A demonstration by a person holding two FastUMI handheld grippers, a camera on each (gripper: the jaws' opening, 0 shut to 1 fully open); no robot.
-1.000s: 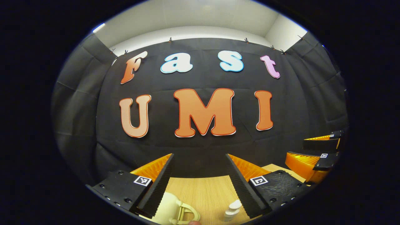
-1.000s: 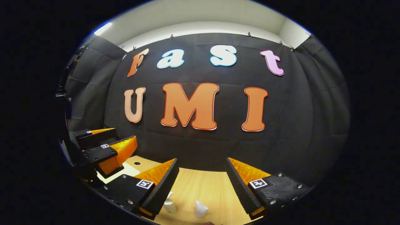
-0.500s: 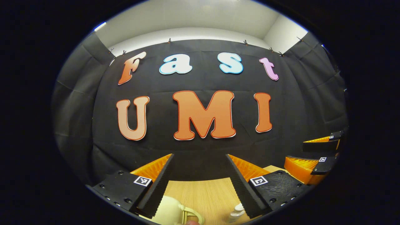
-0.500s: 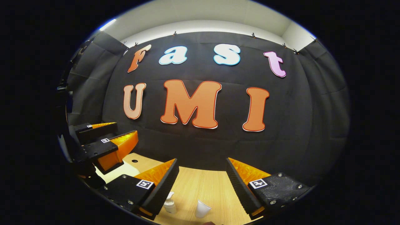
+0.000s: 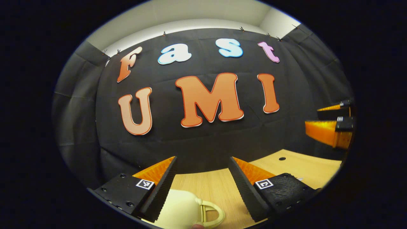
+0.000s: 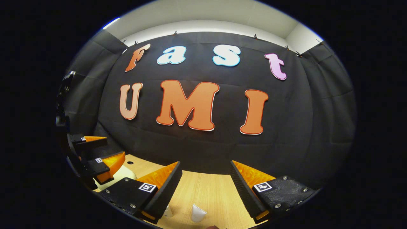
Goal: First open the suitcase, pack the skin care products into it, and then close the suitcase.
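A light wooden table (image 5: 206,190) sits in front of a black cloth wall, and a pale wall and ceiling show above the cloth at the top of both views.

In the left gripper view, the nearest thing is the cream suitcase (image 5: 179,210), low in the frame and a bit left of the middle. Its lid is down. Its curved handle (image 5: 213,214) loops out to the right. A tiny bit of a fingertip (image 5: 197,226) pokes in at the very bottom edge, just under the handle. The left gripper (image 5: 203,181) hangs just above the suitcase with its two black and orange fingers spread wide and nothing between them. The left finger (image 5: 159,190) crosses in front of the suitcase's left side; if it touches, I cannot tell. Farther off, at the right edge of the frame, the right gripper (image 5: 330,122) is up in the air over the table, also spread apart. A small dark hole (image 5: 282,158) sits in the table below it.

In the right gripper view, a small white cup-shaped bottle (image 6: 197,213) stands on the table at the bottom middle, between the wide open fingers of the right gripper. A second little pale bottle (image 6: 167,211) peeks out beside the left finger. Farther back at the lower left, the left gripper hangs over the suitcase.
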